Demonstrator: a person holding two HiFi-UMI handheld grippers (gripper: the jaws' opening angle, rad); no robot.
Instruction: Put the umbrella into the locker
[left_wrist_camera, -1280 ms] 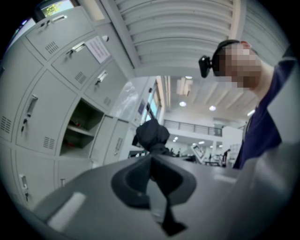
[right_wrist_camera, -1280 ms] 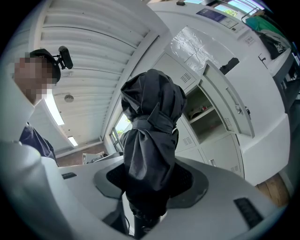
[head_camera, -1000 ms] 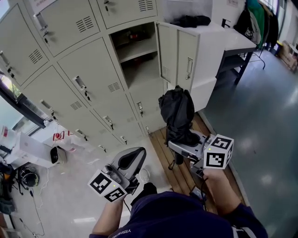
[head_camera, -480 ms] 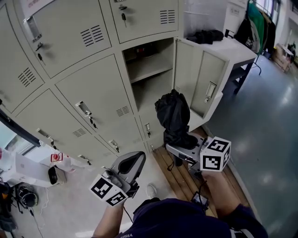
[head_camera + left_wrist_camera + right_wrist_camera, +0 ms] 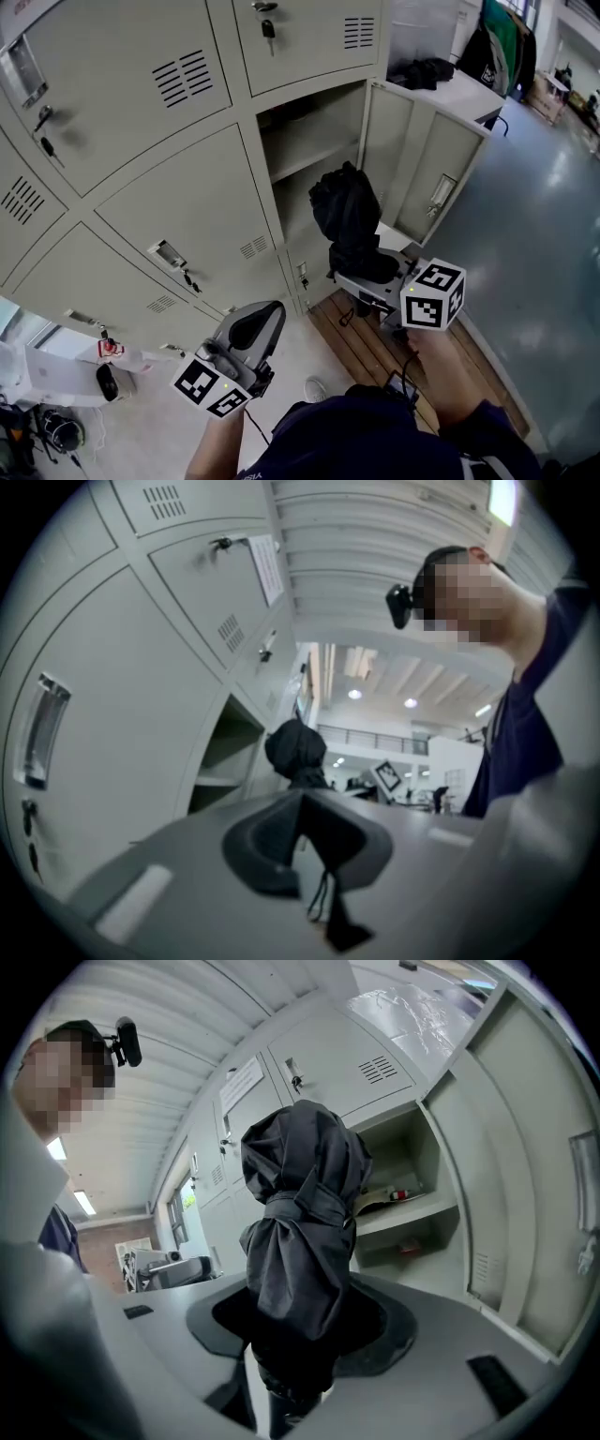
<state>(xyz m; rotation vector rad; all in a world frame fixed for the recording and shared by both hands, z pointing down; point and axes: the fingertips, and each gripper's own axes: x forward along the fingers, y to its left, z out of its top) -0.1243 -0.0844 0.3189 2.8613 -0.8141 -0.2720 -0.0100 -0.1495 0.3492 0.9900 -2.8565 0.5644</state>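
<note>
The black folded fabric umbrella [image 5: 349, 220] stood upright in the right gripper [image 5: 367, 281], whose grey jaws were clamped on its lower part. Above the dark pads its cloth bulged into a loose, crumpled bundle. In the right gripper view the umbrella [image 5: 300, 1232] showed a matte, creased canopy gathered in soft folds, with a strap of the same black cloth wrapped round its middle so that it narrowed there and swelled again above. Its lower end ran down between the jaws and out of sight. It was held in the air just in front of the open pale grey metal locker [image 5: 323, 122]. It was outside the compartment, level with the inner shelf [image 5: 305, 161] and beside the swung-out grey locker door [image 5: 427, 169]. The left gripper [image 5: 270, 314] hung lower and to the left, well apart from the umbrella, before the closed locker doors. In the left gripper view its jaws met at the tips with nothing between them. Below the open locker a brown slatted wooden floor board [image 5: 361, 342] lay on the floor.
</note>
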